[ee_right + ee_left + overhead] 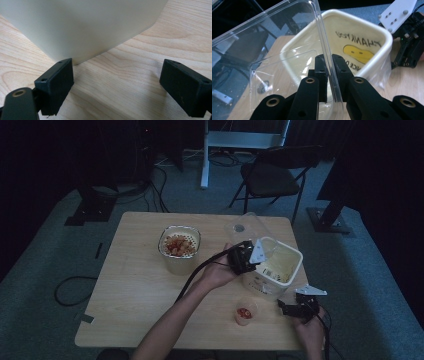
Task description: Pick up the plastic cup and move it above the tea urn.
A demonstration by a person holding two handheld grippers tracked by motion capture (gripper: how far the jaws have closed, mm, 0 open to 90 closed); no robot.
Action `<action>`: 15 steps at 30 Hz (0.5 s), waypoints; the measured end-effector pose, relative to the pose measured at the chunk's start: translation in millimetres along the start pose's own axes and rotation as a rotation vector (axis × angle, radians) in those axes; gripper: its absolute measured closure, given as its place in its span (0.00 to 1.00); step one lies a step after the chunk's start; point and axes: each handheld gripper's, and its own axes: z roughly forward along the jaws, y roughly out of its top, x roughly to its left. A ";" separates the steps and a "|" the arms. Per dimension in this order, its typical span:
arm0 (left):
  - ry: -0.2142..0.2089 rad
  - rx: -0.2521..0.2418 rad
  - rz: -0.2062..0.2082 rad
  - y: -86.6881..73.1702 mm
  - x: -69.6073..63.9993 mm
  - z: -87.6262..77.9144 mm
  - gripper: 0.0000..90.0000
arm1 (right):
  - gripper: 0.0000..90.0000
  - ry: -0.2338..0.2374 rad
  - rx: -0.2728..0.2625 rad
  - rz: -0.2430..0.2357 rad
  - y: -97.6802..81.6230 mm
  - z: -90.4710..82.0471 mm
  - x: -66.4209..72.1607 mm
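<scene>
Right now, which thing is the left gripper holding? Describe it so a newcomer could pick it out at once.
Start at the wooden table and go to the cream tub near its right edge. Tilted above that tub's far rim is the clear plastic lid, its edge pinched in the left gripper. Unlike the tub and the food-filled container to the left, it is see-through and off the table.

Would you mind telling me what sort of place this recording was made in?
Probably a lab or studio set up for recording, not a kitchen: a lone wooden table on grey carpet, dark curtains around, a folding chair, and cables trailing over the floor.
</scene>
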 end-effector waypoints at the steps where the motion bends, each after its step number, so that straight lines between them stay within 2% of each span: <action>1: -0.003 0.001 0.005 3.5 -0.6 3.6 0.94 | 0.13 0.000 0.000 0.000 0.0 0.0 0.0; 7: 0.011 0.025 0.004 16.0 1.2 26.2 0.94 | 0.13 -0.001 -0.002 -0.001 0.0 0.2 -0.1; 8: 0.034 0.030 -0.006 16.3 1.6 29.2 0.72 | 0.13 0.000 -0.002 0.000 0.0 0.1 0.0; 9: 0.048 0.021 -0.026 16.2 2.4 30.8 0.72 | 0.13 0.000 -0.002 0.000 0.0 0.1 0.0; 11: 0.030 0.006 -0.047 14.5 5.2 28.5 0.54 | 0.13 0.000 -0.001 -0.001 0.0 0.0 0.0; 13: 0.039 0.003 -0.044 13.6 5.6 26.6 0.52 | 0.13 0.000 -0.001 -0.001 -0.1 0.1 0.0; 15: 0.010 -0.006 -0.058 11.2 7.8 23.0 0.52 | 0.13 0.000 -0.001 0.000 -0.1 0.0 0.0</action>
